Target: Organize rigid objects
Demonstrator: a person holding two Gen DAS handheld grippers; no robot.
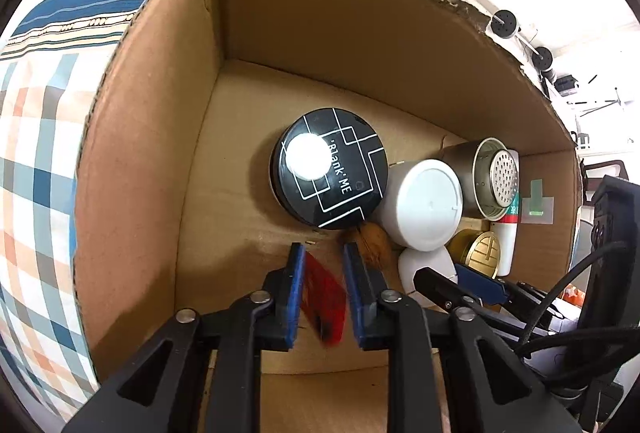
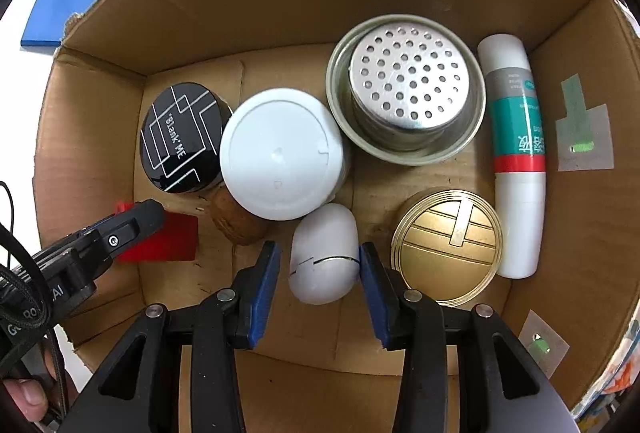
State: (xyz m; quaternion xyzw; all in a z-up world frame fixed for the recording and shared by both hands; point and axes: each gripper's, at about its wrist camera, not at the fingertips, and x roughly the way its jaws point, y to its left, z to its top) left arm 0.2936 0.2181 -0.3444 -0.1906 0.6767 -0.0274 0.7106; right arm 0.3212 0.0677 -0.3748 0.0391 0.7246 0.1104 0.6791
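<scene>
Left wrist view: left gripper (image 1: 322, 265) sits low in the cardboard box (image 1: 168, 137), fingers slightly apart, red card (image 1: 324, 297) loose between them. Right wrist view: right gripper (image 2: 318, 259) fingers straddle the white egg-shaped case (image 2: 324, 253); contact unclear.

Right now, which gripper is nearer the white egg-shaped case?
Right. The right gripper straddles the egg-shaped case, one jaw on each side; the left gripper is off beside it, over a red card.
</scene>
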